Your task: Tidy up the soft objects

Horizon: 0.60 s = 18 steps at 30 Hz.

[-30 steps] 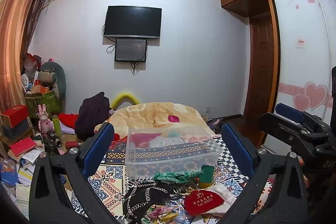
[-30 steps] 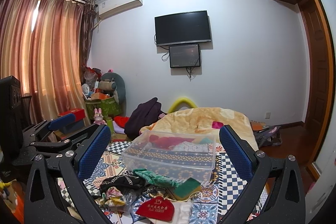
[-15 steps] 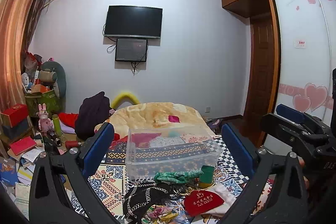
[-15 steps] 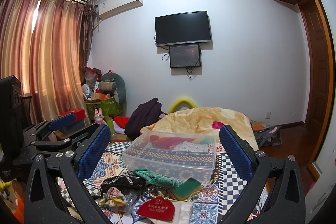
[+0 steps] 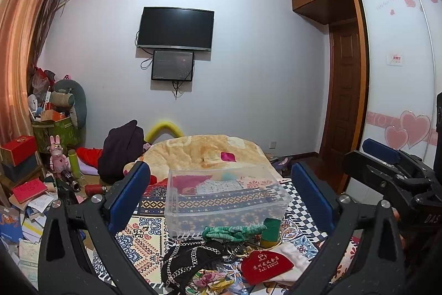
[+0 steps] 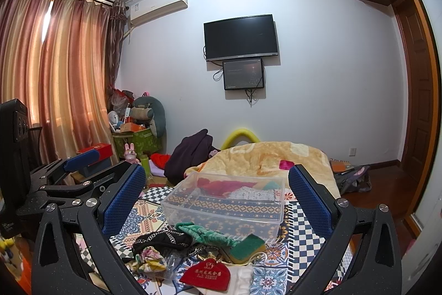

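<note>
A clear plastic bin (image 5: 226, 201) (image 6: 229, 206) stands empty on the patterned bed cover. In front of it lie soft items: a green knit cloth (image 5: 229, 232) (image 6: 207, 234), a green-and-yellow sponge (image 5: 270, 230) (image 6: 246, 249), a black cloth with chain trim (image 5: 190, 259) (image 6: 163, 238), a floral scrunchie (image 5: 210, 278) (image 6: 149, 257), a red pouch (image 5: 266, 266) (image 6: 207, 274) and a white cloth (image 5: 292, 257). My left gripper (image 5: 221, 195) is open and empty, above the pile. My right gripper (image 6: 218, 198) is open and empty, beside it.
A yellow blanket (image 5: 210, 151) lies beyond the bin, with a dark garment (image 5: 121, 148) at its left. Boxes, toys and papers (image 5: 33, 184) crowd the floor on the left. A wardrobe (image 5: 400, 73) and door stand on the right.
</note>
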### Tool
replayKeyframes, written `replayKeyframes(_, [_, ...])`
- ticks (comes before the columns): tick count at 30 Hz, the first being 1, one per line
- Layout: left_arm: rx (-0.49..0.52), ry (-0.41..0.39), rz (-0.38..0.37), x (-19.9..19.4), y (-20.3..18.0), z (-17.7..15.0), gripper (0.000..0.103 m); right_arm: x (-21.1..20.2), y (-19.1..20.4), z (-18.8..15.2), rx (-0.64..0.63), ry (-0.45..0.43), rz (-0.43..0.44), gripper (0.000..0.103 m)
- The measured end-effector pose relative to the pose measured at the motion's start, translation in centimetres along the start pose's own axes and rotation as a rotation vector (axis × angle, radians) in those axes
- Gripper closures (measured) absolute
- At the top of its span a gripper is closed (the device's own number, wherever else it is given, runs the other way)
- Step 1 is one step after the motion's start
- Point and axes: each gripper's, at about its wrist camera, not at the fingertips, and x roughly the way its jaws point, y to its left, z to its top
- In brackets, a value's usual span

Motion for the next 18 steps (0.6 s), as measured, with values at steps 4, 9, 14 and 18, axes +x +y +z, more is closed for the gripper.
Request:
replayKeyframes(4, [0.0, -0.001, 0.0, 0.02, -0.03, 0.02, 0.0, -0.08, 0.07, 0.04, 0.0, -0.001, 0.004, 0.0])
replayKeyframes(9, [-0.003, 0.0, -0.003, 0.06, 0.04, 0.06, 0.0, -0.19, 0.29, 0.16, -0.002, -0.003, 0.003, 0.0])
replayKeyframes(14, [-0.005, 0.006, -0.004, 0.13, 0.17, 0.02, 0.0, -0.04, 0.14, 0.09, 0.002, -0.001, -0.001, 0.0])
replayKeyframes(18, [-0.003, 0.019, 0.0, 0.46, 0.34, -0.12, 0.0, 0.47, -0.05, -0.16, 0.004, 0.015, -0.007, 0.0])
